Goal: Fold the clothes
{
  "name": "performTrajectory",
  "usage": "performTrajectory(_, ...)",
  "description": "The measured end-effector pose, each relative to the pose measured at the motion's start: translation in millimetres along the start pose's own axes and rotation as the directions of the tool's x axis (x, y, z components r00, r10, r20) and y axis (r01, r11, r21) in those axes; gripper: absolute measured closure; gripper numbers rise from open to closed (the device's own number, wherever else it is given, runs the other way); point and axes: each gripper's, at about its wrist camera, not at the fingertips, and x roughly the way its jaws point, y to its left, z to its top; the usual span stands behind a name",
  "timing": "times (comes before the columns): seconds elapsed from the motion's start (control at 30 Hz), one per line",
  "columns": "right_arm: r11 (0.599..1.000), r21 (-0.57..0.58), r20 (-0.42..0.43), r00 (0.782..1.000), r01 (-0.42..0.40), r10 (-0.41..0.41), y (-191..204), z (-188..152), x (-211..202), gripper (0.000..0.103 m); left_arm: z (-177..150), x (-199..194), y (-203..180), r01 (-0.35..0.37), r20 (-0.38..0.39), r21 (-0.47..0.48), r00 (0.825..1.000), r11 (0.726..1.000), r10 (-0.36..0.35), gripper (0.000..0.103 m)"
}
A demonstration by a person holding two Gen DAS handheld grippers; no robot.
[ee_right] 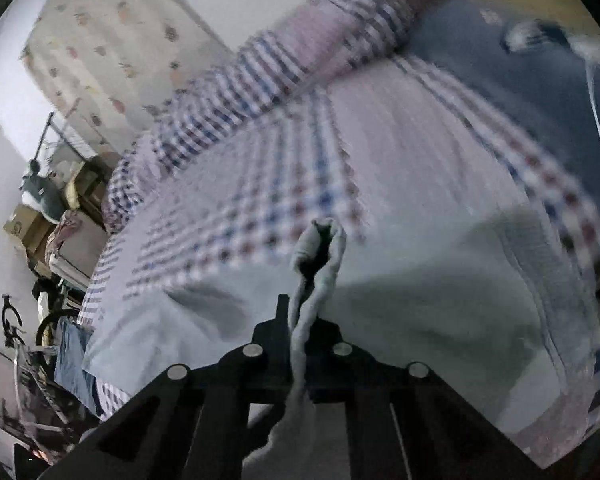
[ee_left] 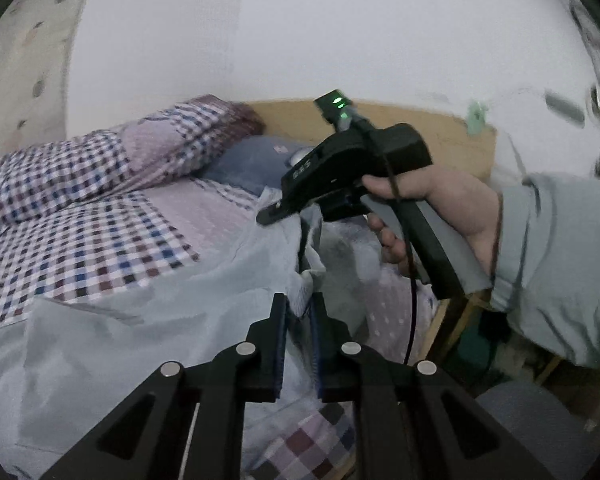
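Both claws, left (ee_left: 300, 312) and right (ee_right: 300, 320), clenched on one pale garment (ee_left: 148, 344), lifted at frame centre off the checked bed (ee_left: 100, 240) for folding.

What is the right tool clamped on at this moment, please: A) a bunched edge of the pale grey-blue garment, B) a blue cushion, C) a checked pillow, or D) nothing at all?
A: in the right wrist view the right tool has its fingers closed on a bunched ridge of the pale grey-blue garment, which spreads over the checked bedsheet.
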Motion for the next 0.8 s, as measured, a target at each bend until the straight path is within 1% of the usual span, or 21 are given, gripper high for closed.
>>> performTrajectory(0.13,0.996,-0.091,0.046,0.999,-0.007,0.011,85,25,-1,0.099,17,-48,51,-0.027,0.096,-0.101,0.995,0.994,0.037,0.093)
performTrajectory(0.2,0.989,-0.146,0.039,0.999,0.005,0.001,134,36,13,0.099,26,-73,77,-0.037,0.143,-0.153,0.988,0.988,0.059,0.093)
performTrajectory(0.27,0.981,-0.193,0.025,1.0,0.008,-0.003,178,41,34,0.099,27,-100,111,-0.106,0.183,-0.201,0.973,0.974,0.144,0.093)
performTrajectory(0.33,0.972,-0.235,0.006,1.0,-0.004,0.006,223,43,61,0.099,24,-121,144,-0.154,0.193,-0.256,0.959,0.954,0.207,0.093)
performTrajectory(0.37,0.967,-0.254,-0.003,1.0,-0.018,0.018,248,42,74,0.099,19,-137,167,-0.174,0.198,-0.298,0.951,0.939,0.239,0.093)
performTrajectory(0.43,0.954,-0.296,-0.016,0.999,-0.042,0.039,293,36,97,0.099,9,-160,196,-0.206,0.206,-0.346,0.935,0.915,0.288,0.093)
performTrajectory(0.47,0.946,-0.32,-0.023,0.999,-0.054,0.049,317,32,109,0.099,4,-173,211,-0.226,0.209,-0.366,0.925,0.903,0.316,0.093)
performTrajectory(0.57,0.904,-0.419,-0.05,0.996,-0.087,0.072,393,16,150,0.1,-16,-214,258,-0.281,0.215,-0.434,0.89,0.856,0.402,0.093)
performTrajectory(0.6,0.888,-0.449,-0.065,0.995,-0.098,0.077,421,9,167,0.1,-24,-227,273,-0.305,0.21,-0.452,0.877,0.838,0.432,0.093)
performTrajectory(0.67,0.868,-0.483,-0.088,0.993,-0.113,0.081,462,-4,197,0.1,-38,-251,303,-0.351,0.197,-0.487,0.848,0.8,0.492,0.093)
performTrajectory(0.73,0.848,-0.514,-0.109,0.99,-0.129,0.084,500,-18,226,0.1,-58,-267,328,-0.384,0.17,-0.518,0.83,0.765,0.532,0.093)
performTrajectory(0.8,0.835,-0.529,-0.136,0.986,-0.15,0.091,530,-31,256,0.1,-78,-283,357,-0.411,0.132,-0.56,0.813,0.72,0.567,0.093)
